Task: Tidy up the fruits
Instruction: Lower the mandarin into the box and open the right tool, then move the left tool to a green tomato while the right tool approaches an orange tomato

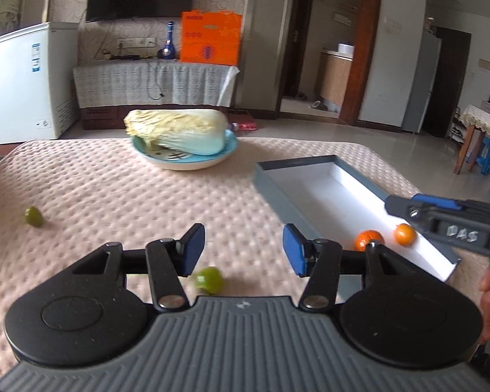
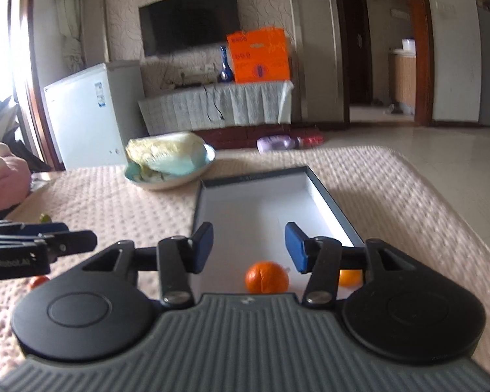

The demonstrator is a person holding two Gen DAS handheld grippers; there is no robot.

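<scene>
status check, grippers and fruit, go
Left gripper open over a green fruit. Right gripper open, empty, above two oranges in the box. Nothing in the way.

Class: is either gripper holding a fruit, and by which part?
Neither. The left gripper and right gripper both stand open, nothing between the pads.

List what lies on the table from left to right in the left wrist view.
Far green fruit → near green fruit → gray box → darker orange → lighter orange, both oranges inside the box.
</scene>
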